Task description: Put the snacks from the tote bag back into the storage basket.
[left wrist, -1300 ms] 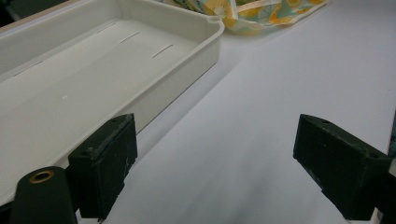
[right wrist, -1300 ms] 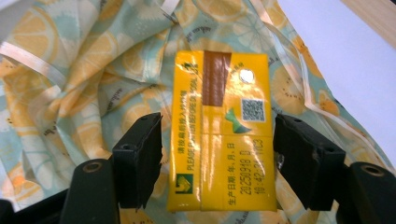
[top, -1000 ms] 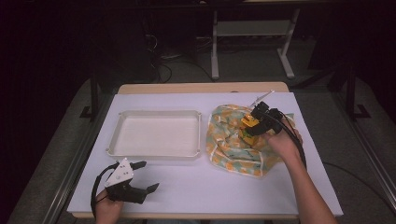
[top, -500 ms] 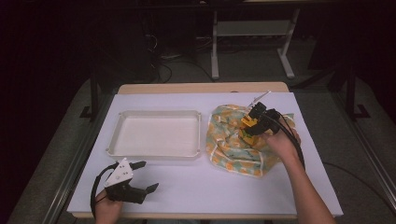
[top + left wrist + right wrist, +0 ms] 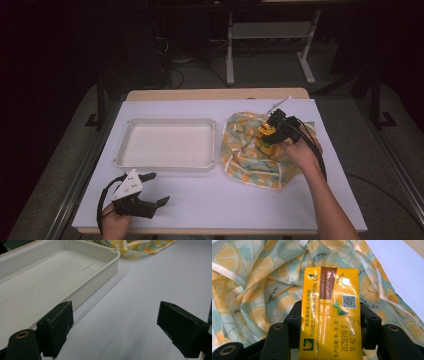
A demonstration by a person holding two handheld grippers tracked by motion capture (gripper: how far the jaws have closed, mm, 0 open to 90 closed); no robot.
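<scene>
Yellow carton [image 5: 329, 315] clamped in right gripper [image 5: 329, 322], above cloth [image 5: 262, 290]

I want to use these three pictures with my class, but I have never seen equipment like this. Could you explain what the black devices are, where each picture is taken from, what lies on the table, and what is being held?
A person holds a two-jaw tool in each hand; no robot arm is involved. The high view looks down on the table from above. The other two pictures come from small cameras riding on each tool, looking along its black jaws.

On the white table cover lie an empty white tray and a crumpled cloth with a citrus print.

The left tool rests near the table's front edge with its jaws apart, holding nothing. The right tool is over the cloth, and its jaws are shut on a yellow drink carton.
</scene>
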